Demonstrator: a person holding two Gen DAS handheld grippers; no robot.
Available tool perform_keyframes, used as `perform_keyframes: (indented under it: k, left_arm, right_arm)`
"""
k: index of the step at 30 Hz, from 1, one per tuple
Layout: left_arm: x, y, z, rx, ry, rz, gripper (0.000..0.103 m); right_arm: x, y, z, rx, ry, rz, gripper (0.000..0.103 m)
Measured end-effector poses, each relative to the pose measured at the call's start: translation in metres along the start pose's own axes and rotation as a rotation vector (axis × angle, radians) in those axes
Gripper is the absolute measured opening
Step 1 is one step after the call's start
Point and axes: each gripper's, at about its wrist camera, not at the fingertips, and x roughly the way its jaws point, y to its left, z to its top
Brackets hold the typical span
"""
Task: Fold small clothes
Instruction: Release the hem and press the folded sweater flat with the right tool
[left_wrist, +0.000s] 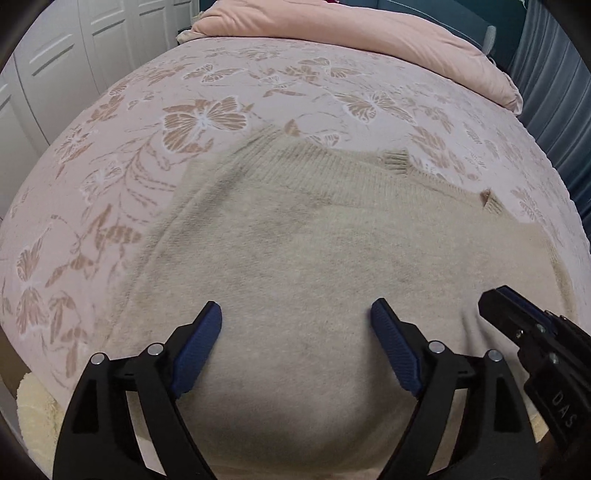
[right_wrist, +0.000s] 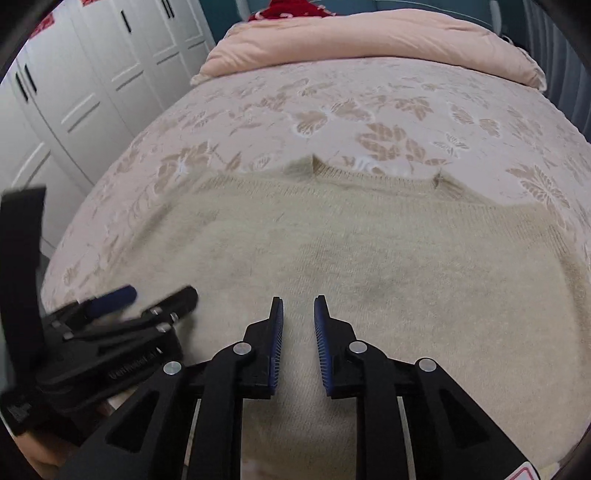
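Observation:
A cream knitted sweater (left_wrist: 314, 258) lies spread flat on the bed, its ribbed collar (left_wrist: 397, 160) at the far side; it also shows in the right wrist view (right_wrist: 369, 258). My left gripper (left_wrist: 295, 317) is wide open and empty, just above the sweater's near part. My right gripper (right_wrist: 298, 308) hovers over the sweater's near middle with its jaws a narrow gap apart and nothing between them. The right gripper shows at the right edge of the left wrist view (left_wrist: 517, 317). The left gripper shows blurred at the left of the right wrist view (right_wrist: 147, 299).
The bed cover (left_wrist: 203, 122) is pink with a butterfly and leaf pattern. A folded pink duvet (left_wrist: 351, 37) lies at the head of the bed. White wardrobe doors (right_wrist: 92, 74) stand to the left. A cream towel (left_wrist: 33, 410) lies at the near left edge.

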Motion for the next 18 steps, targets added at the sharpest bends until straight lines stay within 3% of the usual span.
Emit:
perform_keyframes:
  k: [2, 4, 7, 9, 12, 13, 16, 18]
  left_arm:
    - [0.001, 0.011, -0.002, -0.016, 0.004, 0.012, 0.081]
    - [-0.002, 0.018, -0.004, -0.024, 0.011, -0.001, 0.081]
    - [-0.017, 0.028, -0.007, -0.027, 0.004, -0.017, 0.083]
    - [-0.019, 0.036, -0.010, -0.028, 0.020, -0.025, 0.087]
    - [-0.013, 0.044, -0.015, -0.027, 0.025, -0.032, 0.087]
    - [-0.012, 0.043, -0.017, -0.015, 0.016, -0.022, 0.087]
    - [-0.009, 0.035, -0.020, 0.037, -0.010, 0.013, 0.087]
    - [-0.008, 0.032, -0.021, 0.057, -0.017, 0.028, 0.088]
  right_arm:
    - [0.022, -0.002, -0.004, 0.004, 0.028, -0.020, 0.017]
    - [0.013, 0.001, 0.006, 0.027, 0.024, -0.018, 0.016]
    - [-0.006, 0.003, 0.025, 0.086, -0.019, 0.080, 0.016]
    - [0.006, 0.007, 0.038, 0.063, -0.001, 0.050, 0.017]
    - [0.060, 0.007, 0.057, 0.062, 0.116, -0.016, 0.015]
    - [0.071, 0.008, 0.064, 0.062, 0.110, -0.025, 0.011]
    - [0.089, 0.019, 0.086, 0.000, 0.128, -0.096, 0.011]
    - [0.083, 0.019, 0.096, 0.030, 0.148, -0.086, 0.010]
